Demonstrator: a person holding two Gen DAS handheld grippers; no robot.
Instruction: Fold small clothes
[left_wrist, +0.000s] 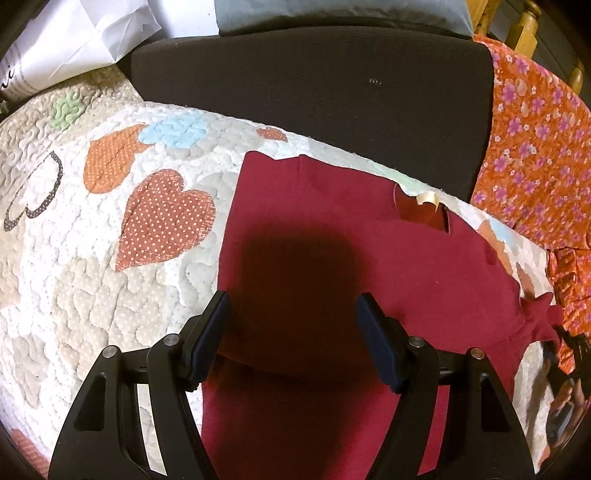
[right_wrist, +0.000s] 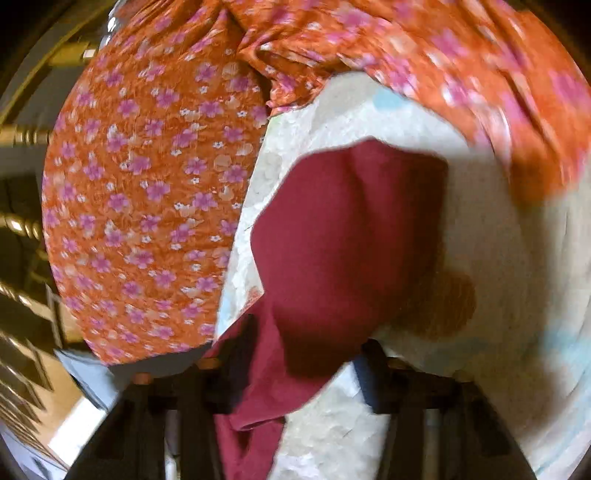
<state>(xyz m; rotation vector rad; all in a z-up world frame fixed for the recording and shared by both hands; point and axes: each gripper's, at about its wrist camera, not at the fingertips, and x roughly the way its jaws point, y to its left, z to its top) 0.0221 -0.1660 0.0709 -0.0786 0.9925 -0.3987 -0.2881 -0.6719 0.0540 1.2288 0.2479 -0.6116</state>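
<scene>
A dark red small garment (left_wrist: 332, 236) lies flat on a quilted heart-pattern cover (left_wrist: 92, 258). Its neck opening with a pale label (left_wrist: 424, 201) is at the far right. My left gripper (left_wrist: 293, 314) is open above the garment's near part, with the fingers apart over the cloth and nothing between them. In the blurred right wrist view a part of the red garment (right_wrist: 343, 236) bunches up and hangs between my right gripper's (right_wrist: 303, 354) fingers. The fingers stand apart there. The right gripper also shows in the left wrist view at the garment's right corner (left_wrist: 565, 343).
An orange cloth with pink flowers (left_wrist: 535, 147) (right_wrist: 147, 184) lies right of the garment. A dark chair back (left_wrist: 314, 88) stands behind the quilt. White paper (left_wrist: 74, 44) is at the far left, wooden chair posts (left_wrist: 524, 29) at the far right.
</scene>
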